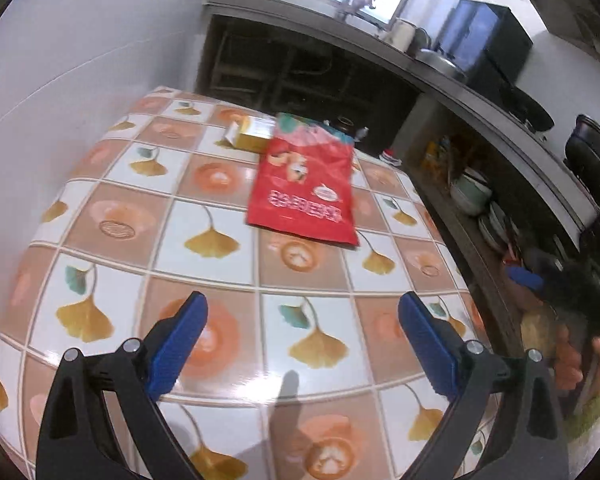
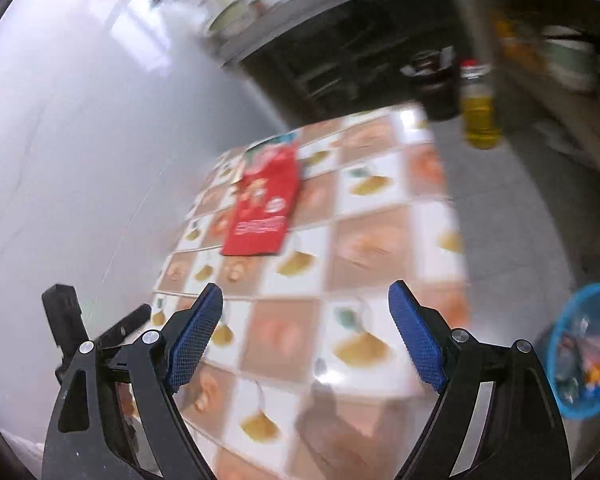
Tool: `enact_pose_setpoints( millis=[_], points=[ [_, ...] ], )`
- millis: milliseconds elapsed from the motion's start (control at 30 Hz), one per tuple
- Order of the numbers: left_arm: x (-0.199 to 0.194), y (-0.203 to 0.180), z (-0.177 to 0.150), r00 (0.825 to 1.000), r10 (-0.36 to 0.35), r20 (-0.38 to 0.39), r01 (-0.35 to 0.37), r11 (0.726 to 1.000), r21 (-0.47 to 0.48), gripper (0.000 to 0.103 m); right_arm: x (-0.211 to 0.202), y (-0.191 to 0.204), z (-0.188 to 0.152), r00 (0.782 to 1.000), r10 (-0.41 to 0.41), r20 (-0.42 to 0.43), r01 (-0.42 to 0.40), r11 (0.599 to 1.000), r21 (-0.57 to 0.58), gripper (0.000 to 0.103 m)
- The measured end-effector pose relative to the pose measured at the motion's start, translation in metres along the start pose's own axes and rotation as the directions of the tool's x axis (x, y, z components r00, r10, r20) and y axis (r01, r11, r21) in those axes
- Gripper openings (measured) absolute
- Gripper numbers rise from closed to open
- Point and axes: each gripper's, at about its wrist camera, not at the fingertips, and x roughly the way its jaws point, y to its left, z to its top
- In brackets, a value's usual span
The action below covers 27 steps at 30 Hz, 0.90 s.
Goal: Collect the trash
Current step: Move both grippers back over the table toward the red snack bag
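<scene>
A flat red snack bag [image 1: 305, 189] lies on the leaf-patterned tablecloth [image 1: 220, 272], past the table's middle. A small yellow-and-white carton [image 1: 250, 133] sits just beyond the bag's far left corner. My left gripper [image 1: 303, 312] hovers over the near part of the table, open, with nothing between its blue pads. In the blurred right wrist view the same red bag [image 2: 262, 208] shows further up the table. My right gripper [image 2: 306, 304] is open and empty above the cloth. The left gripper's black frame [image 2: 66, 328] pokes in at that view's lower left.
A blue mesh basket [image 2: 588, 350] with wrappers inside stands on the floor right of the table. A bottle of yellow oil [image 2: 480, 114] stands on the floor beyond the table. A dark counter [image 1: 380, 52] with pots, and shelves of bowls [image 1: 470, 194], run along the right. A white wall lies left.
</scene>
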Motion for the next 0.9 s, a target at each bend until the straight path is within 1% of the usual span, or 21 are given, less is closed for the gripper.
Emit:
enact_pose_setpoints(
  millis=[67, 133, 200, 233, 300, 367, 433, 567, 633, 733, 800, 833, 900],
  points=[
    [0.001, 0.005, 0.001, 1.0, -0.002, 0.0, 0.002, 1.0, 0.003, 0.094, 0.03, 0.009, 0.02, 0.998, 0.04, -0.04, -0.04, 0.999, 0.003, 0.081],
    [0.004, 0.007, 0.005, 1.0, 0.005, 0.001, -0.005, 1.0, 0.014, 0.094, 0.054, 0.019, 0.031, 0.996, 0.056, -0.069, -0.056, 0.998, 0.003, 0.081],
    [0.007, 0.008, 0.013, 1.0, 0.029, 0.009, -0.029, 0.999, 0.045, 0.094, 0.083, 0.023, 0.047, 0.996, 0.038, -0.086, -0.038, 0.999, 0.001, 0.081],
    [0.01, 0.007, 0.016, 0.999, 0.039, 0.009, -0.04, 0.998, 0.057, 0.094, 0.091, 0.021, 0.049, 0.995, 0.032, -0.099, -0.032, 0.999, 0.007, 0.081],
    [0.017, 0.01, 0.026, 0.997, 0.068, 0.02, -0.069, 0.995, 0.07, 0.094, 0.12, 0.013, 0.062, 0.992, 0.026, -0.122, -0.02, 0.999, 0.05, 0.081],
    [0.024, 0.012, 0.032, 0.996, 0.085, 0.025, -0.087, 0.993, 0.079, 0.096, 0.141, 0.006, 0.071, 0.989, 0.029, -0.145, -0.017, 0.996, 0.087, 0.081],
    [0.031, 0.015, 0.037, 0.993, 0.119, 0.018, -0.12, 0.989, 0.089, 0.096, 0.155, -0.003, 0.075, 0.988, 0.024, -0.153, -0.004, 0.992, 0.127, 0.081],
    [0.043, 0.022, 0.041, 0.99, 0.141, -0.005, -0.14, 0.986, 0.087, 0.097, 0.18, -0.01, 0.079, 0.983, 0.04, -0.177, -0.009, 0.985, 0.173, 0.081],
    [0.047, 0.025, 0.041, 0.988, 0.155, -0.01, -0.154, 0.984, 0.09, 0.097, 0.188, -0.01, 0.08, 0.982, 0.036, -0.188, -0.004, 0.986, 0.168, 0.081],
    [0.051, 0.029, 0.041, 0.981, 0.195, -0.001, -0.194, 0.976, 0.099, 0.097, 0.194, -0.005, 0.083, 0.983, 0.035, -0.18, -0.009, 0.99, 0.142, 0.081],
    [0.053, 0.032, 0.041, 0.978, 0.208, -0.003, -0.207, 0.974, 0.097, 0.097, 0.197, -0.004, 0.085, 0.983, 0.04, -0.18, -0.015, 0.99, 0.139, 0.081],
    [0.053, 0.032, 0.04, 0.977, 0.211, -0.004, -0.21, 0.973, 0.096, 0.097, 0.198, -0.003, 0.086, 0.983, 0.039, -0.178, -0.014, 0.991, 0.136, 0.08],
    [0.055, 0.033, 0.04, 0.975, 0.223, -0.006, -0.222, 0.971, 0.094, 0.097, 0.201, -0.003, 0.088, 0.984, 0.034, -0.175, -0.012, 0.991, 0.13, 0.076]
  ],
)
